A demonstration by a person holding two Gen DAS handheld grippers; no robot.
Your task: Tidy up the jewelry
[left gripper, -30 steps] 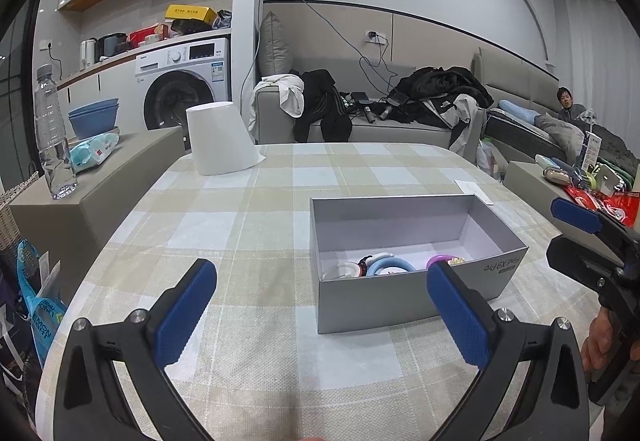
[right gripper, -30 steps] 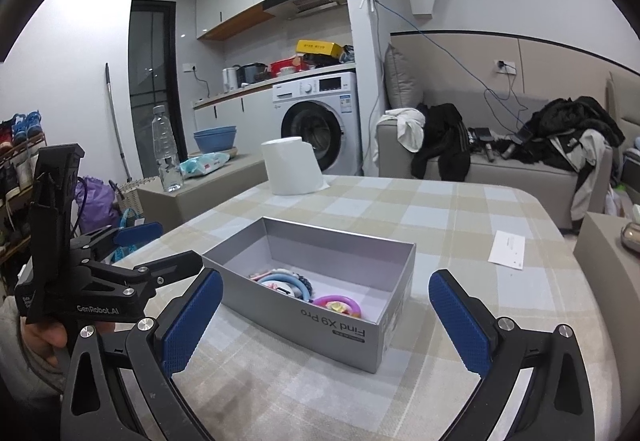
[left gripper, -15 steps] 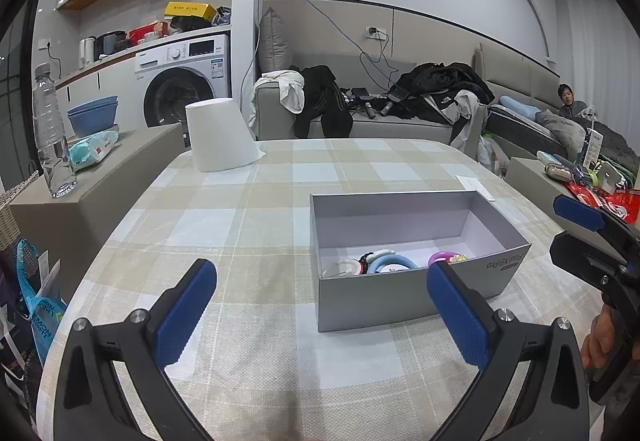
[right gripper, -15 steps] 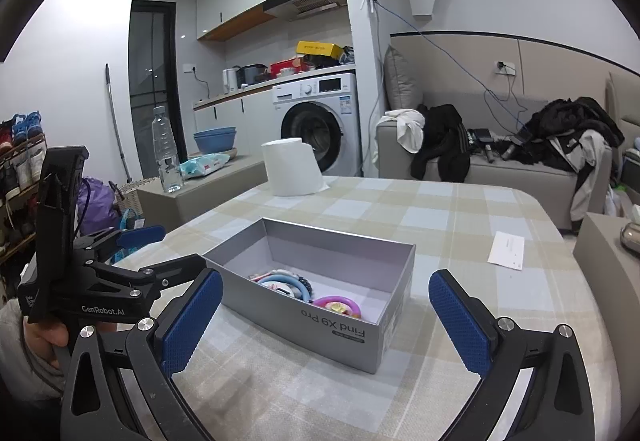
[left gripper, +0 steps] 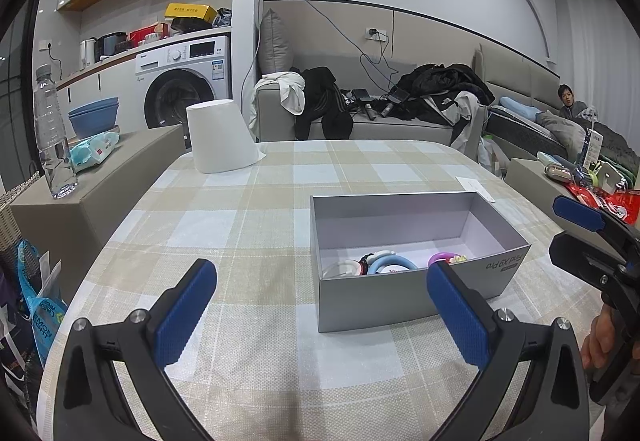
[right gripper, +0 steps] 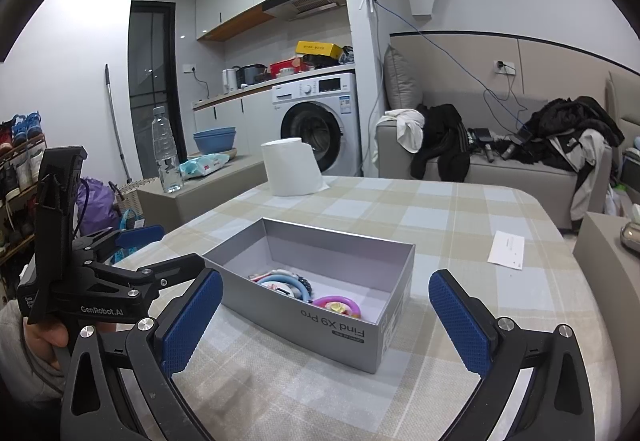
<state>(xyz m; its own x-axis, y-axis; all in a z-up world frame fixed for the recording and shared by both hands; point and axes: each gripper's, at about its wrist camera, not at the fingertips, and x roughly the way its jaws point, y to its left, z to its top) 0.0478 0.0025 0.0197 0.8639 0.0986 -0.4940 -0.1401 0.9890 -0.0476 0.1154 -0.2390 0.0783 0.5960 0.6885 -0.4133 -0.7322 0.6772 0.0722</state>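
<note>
A grey open box [left gripper: 400, 297] [right gripper: 340, 337] stands on the checked table. In it lie several pieces of jewelry: a blue ring bracelet [left gripper: 390, 263] [right gripper: 286, 285], a pink ring bracelet [left gripper: 444, 257] [right gripper: 338, 303] and a clear one [left gripper: 344, 268]. My left gripper [left gripper: 320, 313] is open and empty, held near the table's front edge, in front of the box. It also shows in the right wrist view [right gripper: 136, 253]. My right gripper [right gripper: 324, 317] is open and empty, to the right of the box. It also shows in the left wrist view [left gripper: 580, 237].
A white paper roll [left gripper: 218, 137] [right gripper: 292, 167] stands at the table's far side. A white paper slip [left gripper: 474, 187] [right gripper: 506, 249] lies near the far right edge. A low cabinet with a water bottle [left gripper: 52, 133] stands left of the table.
Both grippers have stayed open and drifted only slightly. The box and the jewelry have not moved.
</note>
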